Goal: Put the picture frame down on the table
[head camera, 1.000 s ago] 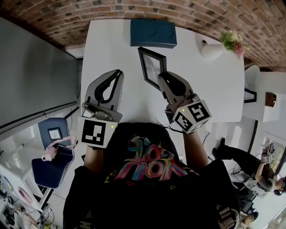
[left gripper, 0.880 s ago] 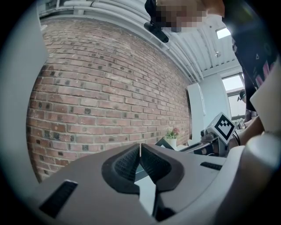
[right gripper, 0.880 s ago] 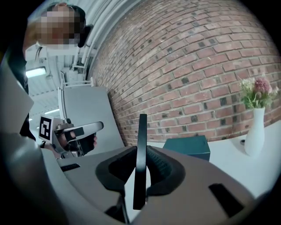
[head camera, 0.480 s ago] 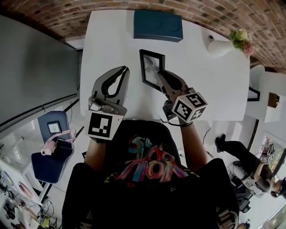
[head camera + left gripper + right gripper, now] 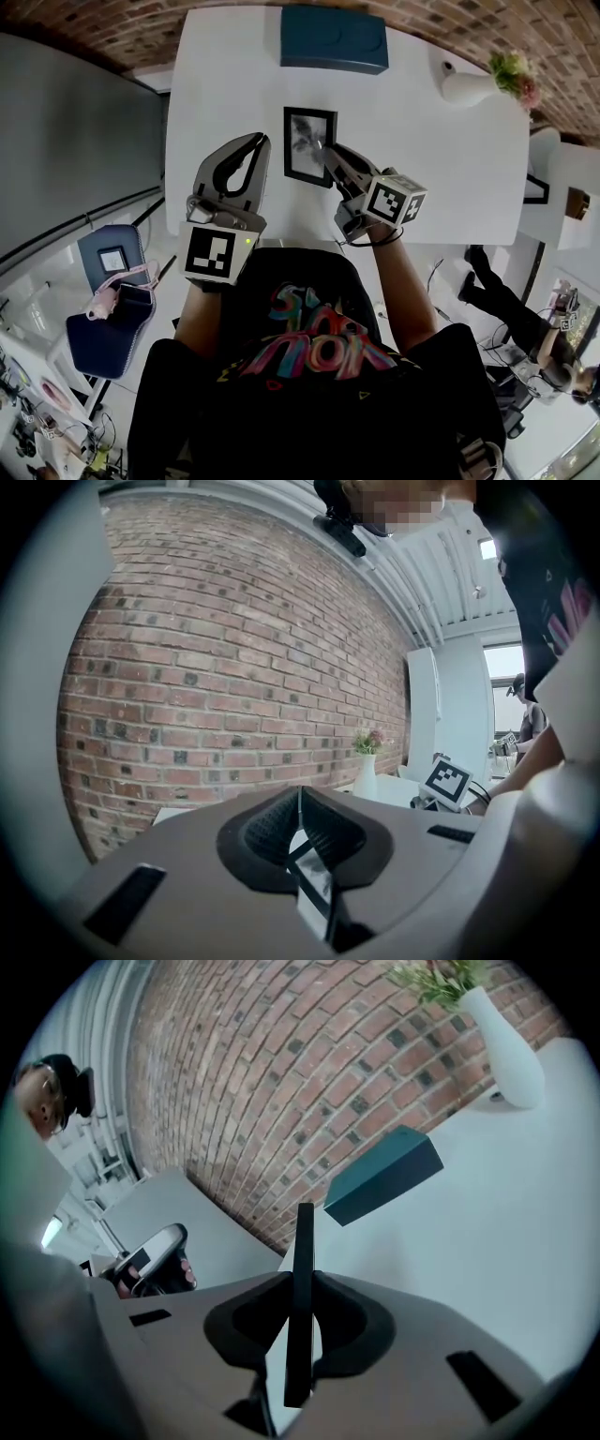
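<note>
- Right gripper [image 5: 300,1283]: jaws clenched on the black rim of the picture frame [image 5: 302,141], which stands edge-on between the pads in the right gripper view.
- Left gripper [image 5: 300,799]: jaws pressed together, nothing held.
- Frame seat: right gripper grips the near right corner.
- Frame position: over the middle of the white table [image 5: 225,94], picture side up. Long axis runs from the person toward the brick wall. Cannot tell whether its back lies fully on the tabletop.
- Teal box [image 5: 333,39]: at the far edge of the table beyond the frame, closed, contents not visible.
- White vase [image 5: 464,87]: at the far right, holds pink flowers [image 5: 514,80].
- Right forearm reaches out from the torso, its gripper angled left toward the frame.
- Left gripper points away from the person, just beside the frame's left edge.
</note>
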